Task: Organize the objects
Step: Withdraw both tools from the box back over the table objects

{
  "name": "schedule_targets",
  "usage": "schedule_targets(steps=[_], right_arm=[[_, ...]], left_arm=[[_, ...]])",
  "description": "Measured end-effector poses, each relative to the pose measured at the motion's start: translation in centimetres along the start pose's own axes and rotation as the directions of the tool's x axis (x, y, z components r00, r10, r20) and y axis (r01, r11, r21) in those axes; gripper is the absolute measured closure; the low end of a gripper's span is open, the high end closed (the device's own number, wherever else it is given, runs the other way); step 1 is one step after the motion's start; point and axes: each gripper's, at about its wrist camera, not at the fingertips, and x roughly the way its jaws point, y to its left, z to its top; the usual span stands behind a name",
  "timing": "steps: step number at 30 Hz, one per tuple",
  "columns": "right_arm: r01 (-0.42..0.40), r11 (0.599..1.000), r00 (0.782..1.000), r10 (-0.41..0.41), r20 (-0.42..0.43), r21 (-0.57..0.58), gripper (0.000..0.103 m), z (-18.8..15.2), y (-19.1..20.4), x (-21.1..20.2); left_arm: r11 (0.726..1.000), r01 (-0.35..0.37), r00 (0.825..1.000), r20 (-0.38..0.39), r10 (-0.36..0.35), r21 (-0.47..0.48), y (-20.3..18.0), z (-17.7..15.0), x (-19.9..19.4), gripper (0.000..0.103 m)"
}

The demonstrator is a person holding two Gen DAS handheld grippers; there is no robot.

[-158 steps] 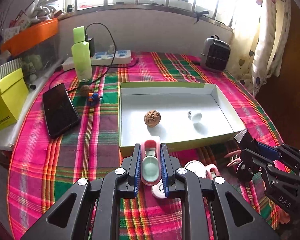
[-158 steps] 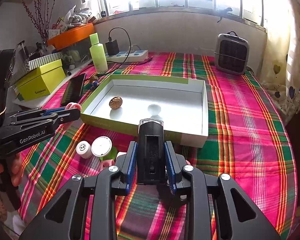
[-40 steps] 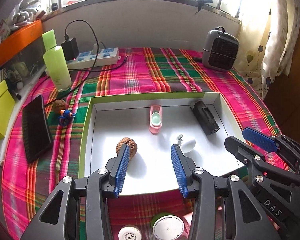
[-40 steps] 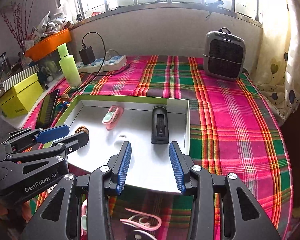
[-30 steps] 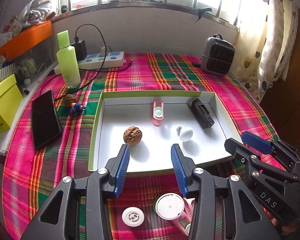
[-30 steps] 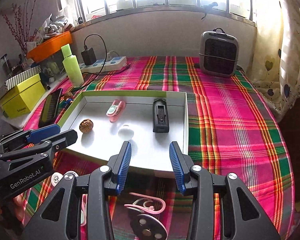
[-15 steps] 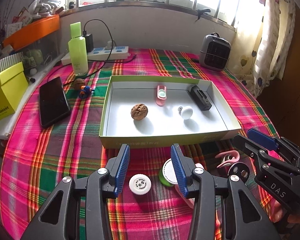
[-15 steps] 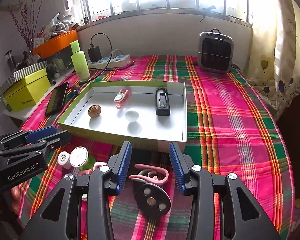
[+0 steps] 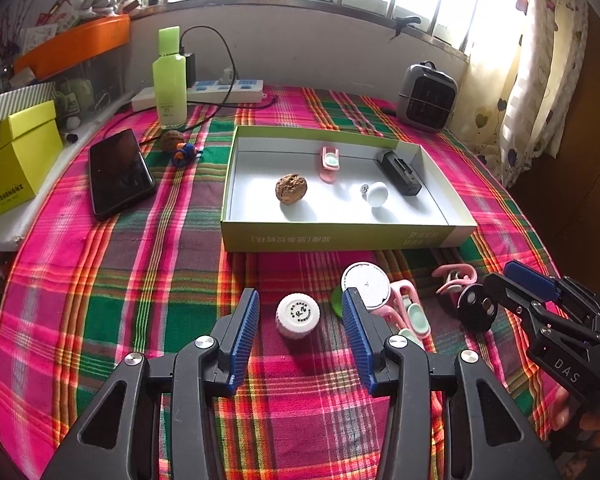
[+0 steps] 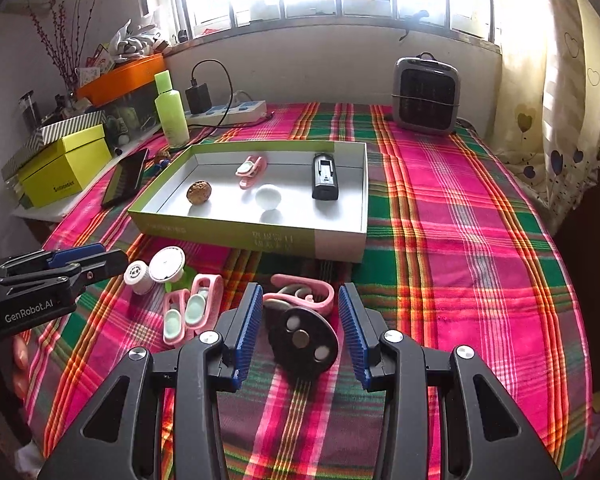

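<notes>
Jaws: your left gripper and right gripper both gape half-open, empty | Targets: small white round screw-cap jar between left jaws, black disc with metal studs between right, both on table before shallow green-sided box | Risk: neighbouring pink clips may snag.
</notes>
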Motion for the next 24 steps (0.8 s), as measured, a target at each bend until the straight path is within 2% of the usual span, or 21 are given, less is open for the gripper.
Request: schedule_targets(steps=[10,19,20,22,24], right_arm=[[-0.008,1.000,0.999,0.008,-0.035,0.006,0.062,-2.1,-0.4,-0.2],[-0.018,1.000,0.998,0.019,-0.055,0.004,0.062,-2.4,-0.6,0.8],[-0.017,1.000,0.998,0.017,-0.057,0.003,0.061,-2.3,-0.6,0.9],[-0.015,1.000,0.998,0.015,-0.068,0.000,0.053,-2.3,-0.6,1.2],[-0.019,1.000,0.997,0.018,-0.077,-0.005,0.051,-2.2,-0.5,1.5]], left_arm=[[1.000,0.014,0.998,-0.055,-0.015,-0.028,1.6,-1.8,1.2,0.061],[0.999,0.031,0.996,-0.078,-0.033,-0.021,1.2,-2.2,2.1,0.060],[0.999,0.034,0.996,-0.079,-0.035,-0.021,1.2,-2.2,2.2,0.060],[0.999,0.032,0.996,-0.080,-0.034,-0.017,1.1,-2.1,2.4,0.060],[0.999,0.034,0.996,-0.079,-0.035,-0.017,1.1,-2.0,2.4,0.060]])
